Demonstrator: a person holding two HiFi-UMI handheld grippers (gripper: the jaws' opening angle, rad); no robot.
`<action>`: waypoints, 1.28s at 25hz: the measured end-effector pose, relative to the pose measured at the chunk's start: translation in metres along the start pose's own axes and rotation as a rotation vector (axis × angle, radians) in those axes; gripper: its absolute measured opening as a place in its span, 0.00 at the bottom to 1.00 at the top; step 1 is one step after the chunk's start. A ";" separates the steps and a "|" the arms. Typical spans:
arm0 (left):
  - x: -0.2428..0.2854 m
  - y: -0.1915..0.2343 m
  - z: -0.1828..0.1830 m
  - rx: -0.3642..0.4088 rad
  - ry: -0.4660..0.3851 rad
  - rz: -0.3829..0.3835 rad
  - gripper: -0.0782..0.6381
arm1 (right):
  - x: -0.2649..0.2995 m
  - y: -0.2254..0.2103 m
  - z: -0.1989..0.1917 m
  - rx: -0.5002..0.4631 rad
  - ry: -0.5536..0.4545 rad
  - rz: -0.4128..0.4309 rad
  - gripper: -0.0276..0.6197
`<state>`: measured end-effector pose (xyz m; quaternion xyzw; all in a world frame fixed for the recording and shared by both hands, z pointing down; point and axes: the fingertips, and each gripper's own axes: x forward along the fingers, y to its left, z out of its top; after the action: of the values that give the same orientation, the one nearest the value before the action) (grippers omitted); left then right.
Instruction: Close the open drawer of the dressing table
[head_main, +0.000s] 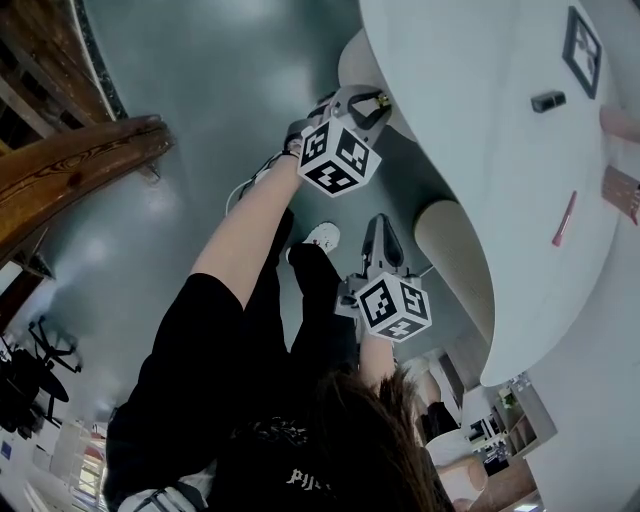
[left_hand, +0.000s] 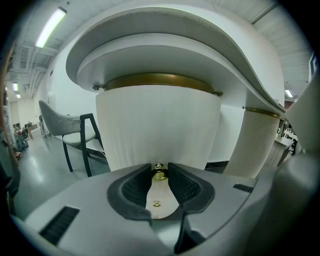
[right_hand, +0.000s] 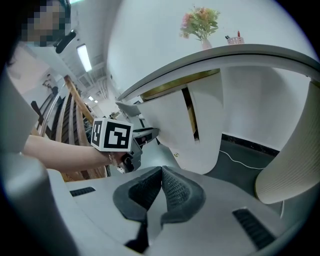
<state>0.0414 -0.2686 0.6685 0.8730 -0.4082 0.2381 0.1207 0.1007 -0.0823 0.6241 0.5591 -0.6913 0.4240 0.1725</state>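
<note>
1. Head view: we look down on our left gripper (head_main: 368, 102), which reaches to the rounded drawer (head_main: 352, 62). The drawer bulges out from under the white top of the dressing table (head_main: 480, 150), at the end of the table farthest from us. Our right gripper (head_main: 381, 232) hangs nearer us, beside a pale pedestal (head_main: 455, 250), and touches nothing. We judge the drawer not yet shut, so the step in hand is holding its front before the push.

2. Left gripper view: the jaws pinch a small brass knob (left_hand: 159, 173) at their very tips, one pad on either side of it. Directly behind the knob stands the drawer front, a tall, curved white face with fine ribbing. It is capped by a brass band and tucked beneath the overhang of the table top. As we read it, the next move calls for a steady, straight push along the drawer's run. The knob is small and round, so it must stay square between the pads or it could slip out.

3. Right gripper view: our right jaws are closed tip to tip with nothing between them. Beyond them the left gripper meets the drawer's white face below the table edge. A dark slit shows there, which we take for the gap left to close. A vase of flowers (right_hand: 201, 25) stands on the top.
</note>
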 end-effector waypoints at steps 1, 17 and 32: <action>0.000 0.000 0.000 0.004 -0.002 -0.001 0.27 | 0.000 0.000 0.000 0.001 -0.001 0.000 0.08; 0.018 0.001 0.010 0.048 -0.035 -0.002 0.27 | 0.006 -0.002 0.000 0.001 -0.003 -0.009 0.08; 0.026 0.002 0.014 0.081 -0.045 -0.034 0.28 | 0.016 0.006 0.003 -0.007 0.005 0.015 0.08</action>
<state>0.0584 -0.2930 0.6702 0.8892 -0.3858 0.2326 0.0800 0.0905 -0.0945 0.6318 0.5521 -0.6965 0.4243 0.1732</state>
